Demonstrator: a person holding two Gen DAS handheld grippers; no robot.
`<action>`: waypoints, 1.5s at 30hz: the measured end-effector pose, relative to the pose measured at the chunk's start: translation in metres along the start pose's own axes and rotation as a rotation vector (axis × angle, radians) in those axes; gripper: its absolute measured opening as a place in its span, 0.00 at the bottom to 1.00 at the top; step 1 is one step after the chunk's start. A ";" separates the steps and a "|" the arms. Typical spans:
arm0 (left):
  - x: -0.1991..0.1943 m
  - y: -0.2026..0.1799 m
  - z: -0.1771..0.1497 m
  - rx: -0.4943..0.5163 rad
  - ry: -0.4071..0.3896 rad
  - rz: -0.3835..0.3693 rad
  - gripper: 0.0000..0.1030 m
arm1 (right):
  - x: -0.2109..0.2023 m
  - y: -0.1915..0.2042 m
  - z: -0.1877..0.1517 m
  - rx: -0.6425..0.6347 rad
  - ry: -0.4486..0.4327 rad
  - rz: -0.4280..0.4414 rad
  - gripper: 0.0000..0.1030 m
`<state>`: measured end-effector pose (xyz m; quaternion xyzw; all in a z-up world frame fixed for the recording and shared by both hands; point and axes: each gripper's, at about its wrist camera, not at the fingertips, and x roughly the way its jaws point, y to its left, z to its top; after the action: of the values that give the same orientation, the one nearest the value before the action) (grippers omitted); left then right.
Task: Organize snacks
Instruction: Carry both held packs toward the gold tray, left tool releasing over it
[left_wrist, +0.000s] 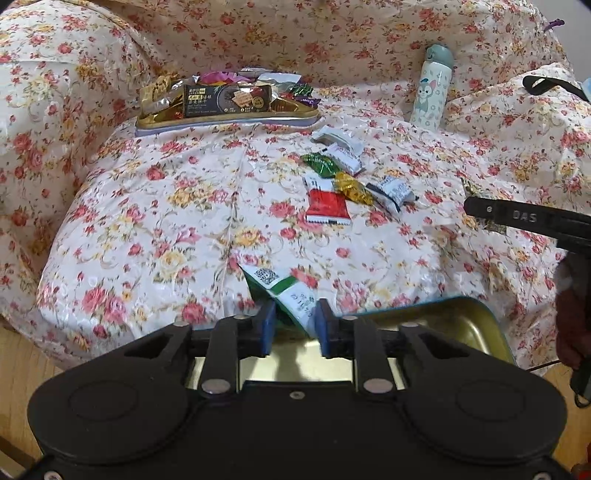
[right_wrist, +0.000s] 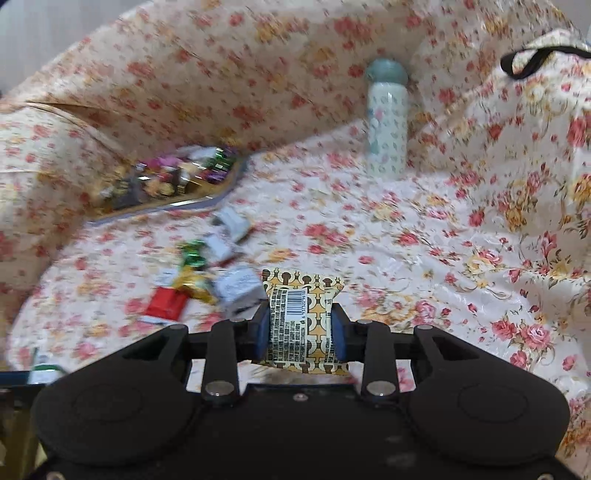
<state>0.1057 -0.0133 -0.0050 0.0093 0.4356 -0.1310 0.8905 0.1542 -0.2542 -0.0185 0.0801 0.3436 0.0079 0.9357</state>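
Holding a snack in each tool, the person works over a sofa draped in a floral cover (left_wrist: 184, 206). The left tool (left_wrist: 295, 325) is clamped on a green-and-white packet (left_wrist: 288, 291), right above an open gold-lined tin (left_wrist: 461, 317) at the cover's near edge. The right tool (right_wrist: 300, 328) is clamped on a yellow patterned packet (right_wrist: 303, 314), lifted clear of the fabric.

Risks, as I judge them: both wrappers are slick and pinched only across a narrow band, so a quick swing could let one slide out; the right view is blurred, which suggests fast motion. The tin sits partly off the soft cushion edge, so a nudge from either tool may tip it.

A loose cluster of snacks (left_wrist: 343, 184) lies mid-cushion, well ahead of the left tool and just left of the right one. A filled tray (left_wrist: 229, 114) rests further back, with a bottle (left_wrist: 432, 88) leaning against the backrest.
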 end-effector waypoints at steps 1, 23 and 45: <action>-0.001 0.000 -0.003 -0.003 0.000 -0.001 0.23 | -0.007 0.003 -0.003 0.002 0.000 0.016 0.33; 0.030 -0.009 0.008 0.033 -0.004 0.001 0.69 | -0.050 0.025 -0.032 0.016 0.009 0.159 0.33; 0.081 -0.010 0.028 -0.009 0.061 -0.015 0.45 | -0.018 0.016 -0.026 0.095 0.066 0.174 0.33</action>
<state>0.1720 -0.0450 -0.0497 0.0060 0.4631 -0.1353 0.8759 0.1244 -0.2355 -0.0246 0.1535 0.3659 0.0757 0.9148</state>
